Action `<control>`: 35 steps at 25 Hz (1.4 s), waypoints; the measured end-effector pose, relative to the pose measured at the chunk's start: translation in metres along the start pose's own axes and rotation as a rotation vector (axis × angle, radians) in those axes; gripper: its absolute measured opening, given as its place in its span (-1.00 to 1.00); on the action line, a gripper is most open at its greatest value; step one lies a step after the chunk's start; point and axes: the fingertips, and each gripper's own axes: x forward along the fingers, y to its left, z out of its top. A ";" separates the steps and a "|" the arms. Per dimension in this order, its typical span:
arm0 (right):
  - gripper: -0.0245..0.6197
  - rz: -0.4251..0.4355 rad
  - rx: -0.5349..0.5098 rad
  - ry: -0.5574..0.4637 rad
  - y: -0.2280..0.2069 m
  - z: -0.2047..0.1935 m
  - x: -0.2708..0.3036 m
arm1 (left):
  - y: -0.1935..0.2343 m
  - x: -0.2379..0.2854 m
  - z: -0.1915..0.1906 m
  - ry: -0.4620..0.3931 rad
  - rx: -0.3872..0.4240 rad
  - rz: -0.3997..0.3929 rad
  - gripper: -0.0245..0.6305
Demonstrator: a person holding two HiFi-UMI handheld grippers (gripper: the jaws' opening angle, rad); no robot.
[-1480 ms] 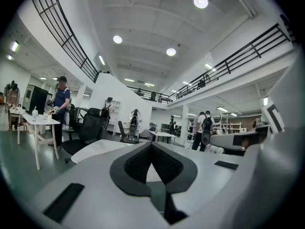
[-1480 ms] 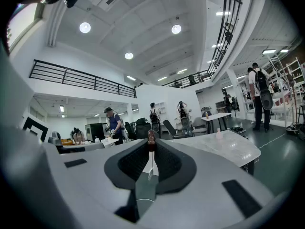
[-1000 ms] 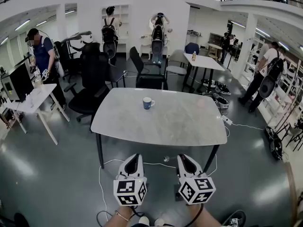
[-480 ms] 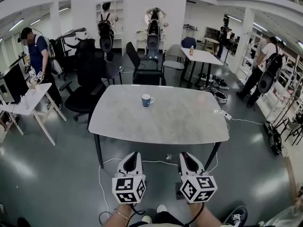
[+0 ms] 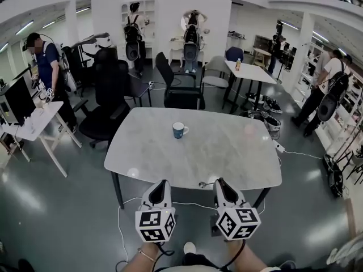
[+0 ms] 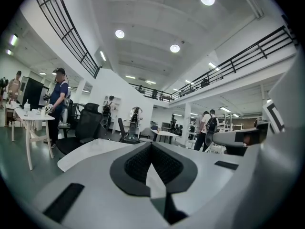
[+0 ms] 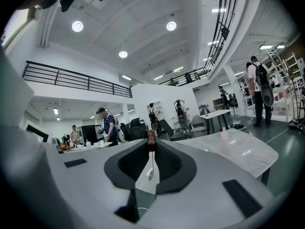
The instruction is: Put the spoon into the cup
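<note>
A blue cup with a white inside stands upright on the far middle of the pale marble table. My right gripper is at the table's near edge, shut on a small metal spoon that sticks out to the left. In the right gripper view the spoon hangs between the jaws, its dark red end up at the tips of the right gripper. My left gripper is beside it at the same edge. Its tips meet in the left gripper view, with nothing between them.
Black office chairs stand behind the table on the left and at the back. A white side table is at the far left, with a person by it. Other people stand at the back shelves and on the right. Cables lie on the floor under the table.
Both grippers have moved forward together, from over the floor up to the table's near edge. The spoon stays in the right gripper. The cup has not moved.
</note>
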 end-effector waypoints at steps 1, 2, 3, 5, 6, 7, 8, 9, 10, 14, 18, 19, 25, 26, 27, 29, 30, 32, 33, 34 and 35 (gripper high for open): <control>-0.75 0.007 -0.001 -0.003 -0.004 0.005 0.009 | 0.001 0.009 0.003 -0.002 0.000 0.005 -0.90; -0.75 0.014 -0.002 -0.005 -0.007 0.009 0.017 | 0.001 0.017 0.005 -0.005 0.001 0.010 -0.90; -0.75 0.021 -0.003 -0.006 -0.011 0.013 0.025 | 0.002 0.026 0.008 -0.007 0.002 0.016 -0.91; -0.75 0.032 -0.004 -0.005 -0.018 0.018 0.041 | 0.005 0.042 0.012 -0.011 0.002 0.026 -0.90; -0.75 0.037 -0.004 -0.005 -0.023 0.020 0.048 | 0.005 0.051 0.013 -0.013 0.002 0.031 -0.90; -0.75 0.041 -0.003 -0.004 -0.027 0.022 0.055 | 0.006 0.059 0.015 -0.014 0.001 0.035 -0.90; -0.75 0.046 -0.003 -0.004 -0.032 0.024 0.062 | 0.005 0.068 0.016 -0.015 0.002 0.039 -0.90; -0.75 0.052 -0.003 -0.002 -0.037 0.025 0.069 | 0.005 0.075 0.017 -0.016 0.002 0.042 -0.90; -0.74 0.057 -0.004 0.002 -0.041 0.027 0.075 | 0.004 0.082 0.018 -0.017 0.001 0.046 -0.90; -0.75 0.083 -0.007 0.013 -0.055 0.027 0.096 | 0.004 0.102 0.016 -0.021 0.000 0.067 -0.90; -0.75 0.102 0.017 0.025 -0.062 0.025 0.111 | 0.007 0.112 0.013 -0.002 0.005 0.097 -0.90; -0.74 0.102 0.023 0.029 -0.065 0.024 0.114 | 0.008 0.114 0.011 0.005 0.005 0.102 -0.90; -0.75 0.091 0.049 0.040 -0.079 0.022 0.131 | 0.013 0.136 0.011 0.022 0.009 0.113 -0.90; -0.75 0.087 0.048 0.043 -0.082 0.021 0.135 | 0.014 0.141 0.011 0.021 0.008 0.111 -0.91; -0.75 0.083 0.047 0.046 -0.084 0.020 0.140 | 0.016 0.146 0.011 0.018 0.007 0.109 -0.90; -0.75 0.076 0.047 0.049 -0.089 0.019 0.152 | 0.021 0.157 0.010 0.011 0.008 0.106 -0.91; -0.75 0.075 0.045 0.050 -0.090 0.019 0.159 | 0.024 0.164 0.010 0.009 0.007 0.106 -0.90; -0.75 0.078 0.034 0.051 -0.090 0.021 0.174 | 0.033 0.178 0.010 0.008 -0.007 0.106 -0.90; -0.75 0.081 0.026 0.050 -0.090 0.024 0.183 | 0.037 0.185 0.011 0.007 -0.016 0.105 -0.91; -0.75 0.084 0.020 0.048 -0.089 0.027 0.193 | 0.042 0.193 0.012 0.004 -0.022 0.105 -0.90; -0.75 0.087 0.016 0.045 -0.088 0.030 0.203 | 0.048 0.200 0.014 0.001 -0.024 0.106 -0.90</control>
